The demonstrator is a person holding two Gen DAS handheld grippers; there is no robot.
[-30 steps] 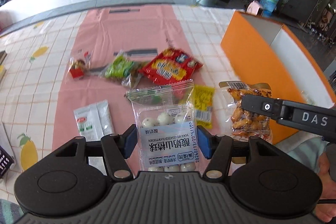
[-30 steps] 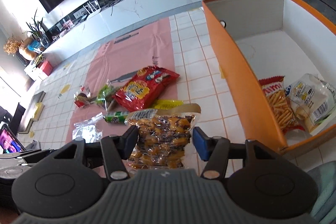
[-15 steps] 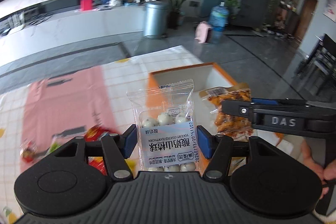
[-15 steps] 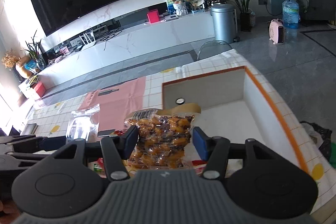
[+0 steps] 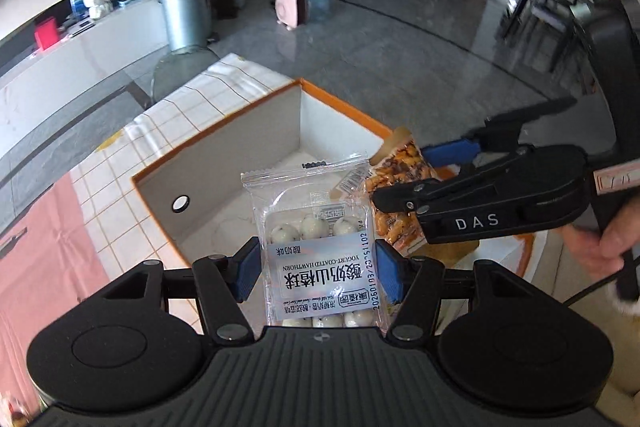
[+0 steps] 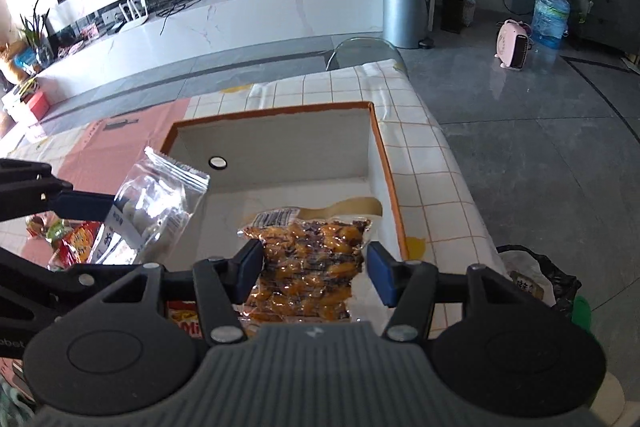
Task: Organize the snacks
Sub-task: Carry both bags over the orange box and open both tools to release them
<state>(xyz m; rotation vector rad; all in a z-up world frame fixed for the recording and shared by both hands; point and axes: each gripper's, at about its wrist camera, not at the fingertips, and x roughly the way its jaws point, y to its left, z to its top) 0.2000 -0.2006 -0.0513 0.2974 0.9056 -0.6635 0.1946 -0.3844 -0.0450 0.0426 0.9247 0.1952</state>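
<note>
My left gripper [image 5: 316,269] is shut on a clear bag of yogurt-coated hawthorn balls [image 5: 320,259] and holds it above the near end of the orange box [image 5: 224,143]. My right gripper [image 6: 314,271] is shut on a clear pack of orange-brown snacks [image 6: 312,267] and holds it over the box's white inside [image 6: 288,163]. In the left wrist view the right gripper [image 5: 448,167] is to the right with its pack [image 5: 396,203]. In the right wrist view the left gripper's finger [image 6: 80,205] and the hawthorn bag [image 6: 156,203] are at left.
A red snack bag [image 6: 182,317] lies in the box under my right gripper. More snacks [image 6: 68,239] lie on the pink sheet [image 6: 112,143] left of the box. The table edge runs right of the box, with a black bin bag [image 6: 540,279] beyond it.
Both grippers have lifted their snacks off the table and swung right over the orange box. They now hold them above its inside, side by side.
</note>
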